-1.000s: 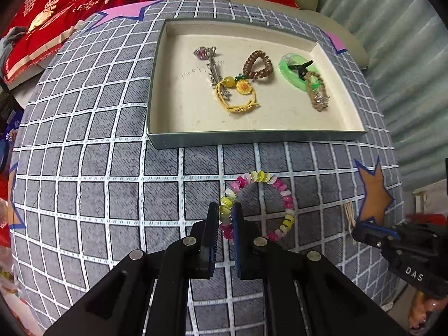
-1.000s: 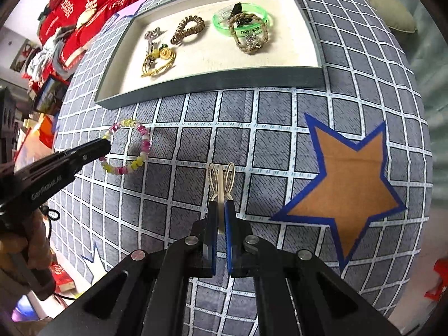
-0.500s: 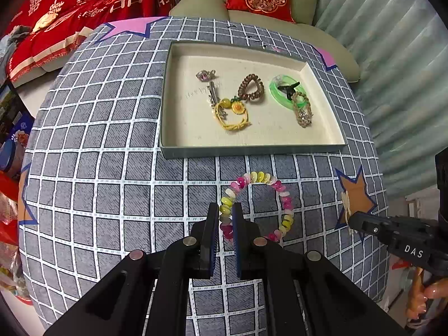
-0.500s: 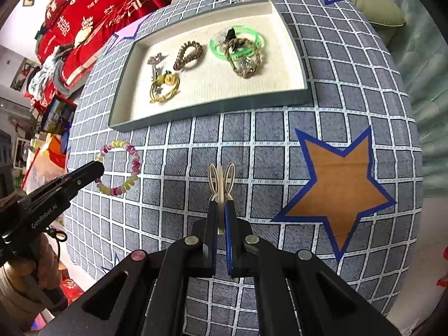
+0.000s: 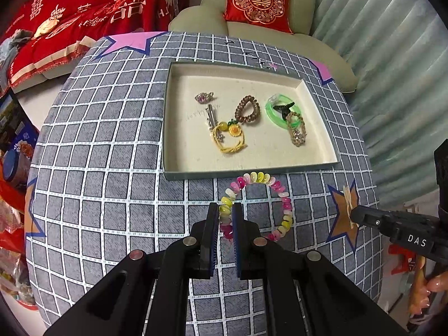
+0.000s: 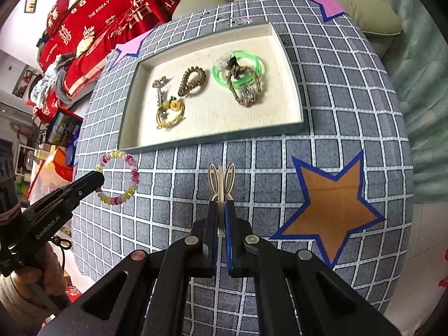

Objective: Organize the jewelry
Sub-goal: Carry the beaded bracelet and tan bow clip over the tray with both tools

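My left gripper [image 5: 225, 205] is shut on a bracelet of pink, yellow and white beads [image 5: 275, 187], lifted above the checked cloth just in front of the tray [image 5: 168, 128]. My right gripper [image 6: 221, 203] is shut on a cream hair clip with two rabbit-ear loops [image 6: 221, 179], also raised over the cloth. The shallow cream-lined tray [image 6: 131, 120] holds a green bangle [image 5: 273, 112], a brown coil hair tie [image 5: 247, 109], a yellow flower bracelet [image 5: 229, 137], a braided brown bracelet [image 6: 246, 86] and a silver clip [image 5: 210, 116]. The beaded bracelet [image 6: 120, 176] shows again in the right wrist view.
A round table under grey checked cloth [image 5: 98, 140] has an orange star patch [image 6: 333, 204] at the right. A beige armchair with a red cushion [image 5: 257, 1] stands behind; red bedding [image 5: 84, 14] lies at the left. A hand [image 6: 25, 280] holds the left tool.
Both grippers have risen with their items, so the table and tray look smaller and farther. The bracelet now hangs off the cloth; the clip stays pinched as before.
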The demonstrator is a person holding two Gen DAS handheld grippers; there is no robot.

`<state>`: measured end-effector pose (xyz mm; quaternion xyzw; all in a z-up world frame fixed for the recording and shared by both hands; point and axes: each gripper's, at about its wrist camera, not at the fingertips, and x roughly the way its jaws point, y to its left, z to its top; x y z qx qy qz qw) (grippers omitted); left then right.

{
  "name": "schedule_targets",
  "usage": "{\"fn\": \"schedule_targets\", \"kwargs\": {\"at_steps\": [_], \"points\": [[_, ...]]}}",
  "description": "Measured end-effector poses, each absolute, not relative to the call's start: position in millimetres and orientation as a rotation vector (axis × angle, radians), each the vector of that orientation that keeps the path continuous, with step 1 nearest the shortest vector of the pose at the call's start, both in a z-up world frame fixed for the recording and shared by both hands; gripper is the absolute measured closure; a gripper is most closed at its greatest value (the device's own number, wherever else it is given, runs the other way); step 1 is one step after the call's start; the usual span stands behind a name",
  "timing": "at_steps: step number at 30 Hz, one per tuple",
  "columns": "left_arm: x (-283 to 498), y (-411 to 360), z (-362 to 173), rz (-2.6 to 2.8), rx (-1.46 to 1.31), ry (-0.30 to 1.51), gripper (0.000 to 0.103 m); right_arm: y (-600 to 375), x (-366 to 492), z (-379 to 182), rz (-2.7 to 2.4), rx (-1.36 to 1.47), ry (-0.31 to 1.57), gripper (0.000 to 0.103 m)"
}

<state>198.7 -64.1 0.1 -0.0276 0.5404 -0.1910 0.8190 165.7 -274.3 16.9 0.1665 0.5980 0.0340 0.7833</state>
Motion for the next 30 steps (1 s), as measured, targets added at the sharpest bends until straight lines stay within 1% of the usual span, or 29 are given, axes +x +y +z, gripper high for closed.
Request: {"fn": "schedule_targets", "kwargs": {"at_steps": [16,30], "points": [[235,-65,16,-0.386,-0.073,1.103,0.084,-285,216,35,0.092,0.346,1.24,0.098],[276,-80,2,-0.358,-0.065,1.106,0.084,-287,267,14,0.114,0.312,1.271,0.098]]}}
